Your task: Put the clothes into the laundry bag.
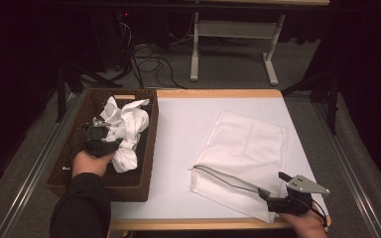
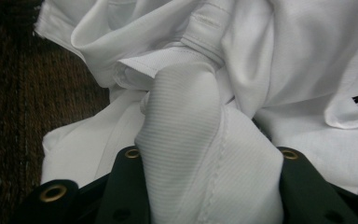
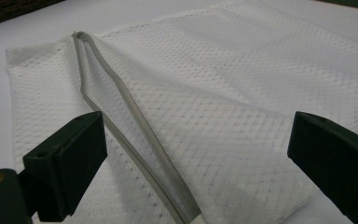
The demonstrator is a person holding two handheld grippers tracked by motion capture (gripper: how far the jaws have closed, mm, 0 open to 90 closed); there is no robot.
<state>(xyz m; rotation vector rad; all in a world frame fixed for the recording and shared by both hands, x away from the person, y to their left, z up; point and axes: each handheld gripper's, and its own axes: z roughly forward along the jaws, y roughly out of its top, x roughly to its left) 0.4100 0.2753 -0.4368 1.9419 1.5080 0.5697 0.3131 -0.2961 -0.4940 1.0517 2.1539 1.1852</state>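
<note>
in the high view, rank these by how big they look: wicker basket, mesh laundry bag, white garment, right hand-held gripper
1. wicker basket and mesh laundry bag: about alike, so I won't rank them.
2. white garment, crumpled in the basket.
3. right hand-held gripper, though it sits nearest the camera.

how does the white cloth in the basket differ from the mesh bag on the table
The white cloth is crumpled in a heap inside the wicker basket; the mesh bag lies flat on the table. The cloth is plain woven; the bag is netted with a partly open zipper. The left tool grips the cloth; the right tool stands open over the bag. Both are white.
</note>
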